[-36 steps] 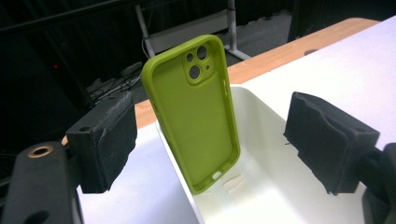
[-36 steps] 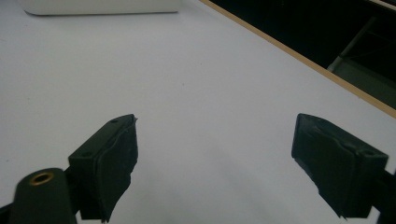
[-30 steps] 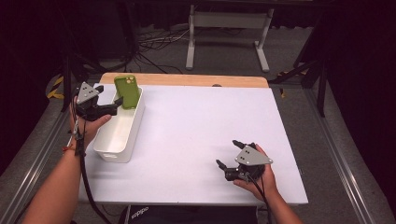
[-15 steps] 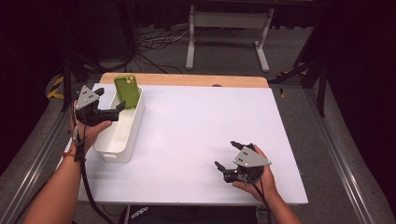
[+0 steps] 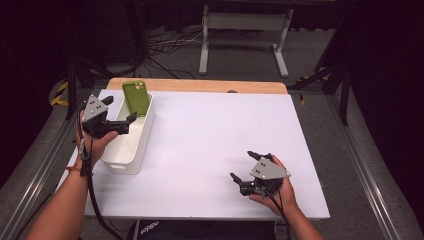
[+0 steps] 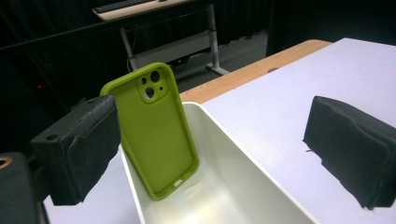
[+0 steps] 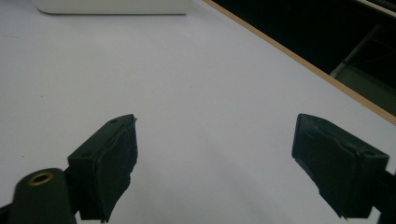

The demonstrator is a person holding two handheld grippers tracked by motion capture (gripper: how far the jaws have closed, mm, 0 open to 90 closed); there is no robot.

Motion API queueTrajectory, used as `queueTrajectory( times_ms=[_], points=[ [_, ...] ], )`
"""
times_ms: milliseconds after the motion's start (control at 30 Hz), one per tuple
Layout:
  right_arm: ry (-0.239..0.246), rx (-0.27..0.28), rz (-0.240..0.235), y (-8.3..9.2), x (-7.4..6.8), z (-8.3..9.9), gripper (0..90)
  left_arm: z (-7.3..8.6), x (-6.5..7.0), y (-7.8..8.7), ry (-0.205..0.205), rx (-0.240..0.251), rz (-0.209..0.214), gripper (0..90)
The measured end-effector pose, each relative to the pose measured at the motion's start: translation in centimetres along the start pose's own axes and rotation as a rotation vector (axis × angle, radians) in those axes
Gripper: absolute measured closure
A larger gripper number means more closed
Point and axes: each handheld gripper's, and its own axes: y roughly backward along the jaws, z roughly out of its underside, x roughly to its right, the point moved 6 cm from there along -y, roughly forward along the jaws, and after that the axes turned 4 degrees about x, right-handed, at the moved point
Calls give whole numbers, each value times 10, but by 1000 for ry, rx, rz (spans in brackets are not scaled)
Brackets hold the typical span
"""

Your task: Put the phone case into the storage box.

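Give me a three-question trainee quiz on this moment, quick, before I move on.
1. Where does the green phone case stand?
2. True or false: the left gripper clamps the case.
3. The right gripper is: A) open over the bare table top, B) shut on the case, C) inside the white bin.

Key:
1. In the bin, tilted against its far end.
2. False; its jaws stand open, apart from the case.
3. A.
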Motion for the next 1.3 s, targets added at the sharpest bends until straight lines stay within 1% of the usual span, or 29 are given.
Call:
queueTrajectory(
  times_ms=[33, 133, 200, 367, 433, 533, 567, 733, 833, 867, 933, 1000, 1033, 1100, 1133, 1167, 1233, 1267, 1300],
  points=[
    [0, 1, 1, 0, 0, 0, 153, 0, 1, 0, -2, 2, 1, 49],
    [0, 2, -1, 1, -1, -1, 153, 0, 3, 2, -23, -5, 4, 49],
    [2, 2, -2, 1, -1, -1, 153, 0, 4, 4, -15, 0, 15, 48],
    [3, 0, -5, 0, -2, -1, 153, -3, 9, 8, -14, 16, 22, 47],
    [6, 0, -6, 0, -2, -1, 153, -4, 11, 11, -22, 18, 32, 47],
    [7, 2, -3, 0, -2, -1, 153, -7, 15, 14, -23, 36, 37, 47],
    [7, 2, -4, 0, -2, -2, 153, -8, 18, 16, -16, 46, 47, 47],
    [7, 6, -2, 1, -2, -2, 153, -11, 29, 21, -29, 67, 74, 47],
    [7, 5, -4, 1, -2, -2, 153, -13, 33, 22, -33, 71, 79, 46],
    [6, 4, -3, 0, -2, -2, 153, -13, 35, 23, -37, 69, 87, 46],
    [7, 6, -3, 0, -3, -2, 153, -14, 37, 24, -44, 71, 77, 46],
    [7, 9, -1, 1, -2, -3, 153, -16, 41, 26, -21, 85, 101, 47],
    [6, 9, -2, 1, -2, -3, 153, -16, 41, 26, -21, 85, 101, 48],
    [8, 8, 0, 1, -2, -3, 154, -17, 47, 29, -26, 97, 113, 49],
    [8, 9, -1, 1, -2, -3, 153, -18, 49, 30, -30, 92, 122, 49],
    [7, 9, -2, 1, -2, -3, 153, -18, 51, 30, -33, 101, 123, 48],
    [7, 11, 0, 1, -2, -3, 153, -19, 53, 31, -39, 98, 128, 48],
    [5, 12, 0, 2, -2, -4, 153, -20, 56, 31, -40, 101, 138, 48],
    [7, 13, 1, 2, -2, -4, 153, -21, 59, 33, -56, 99, 143, 48]
  ],
)
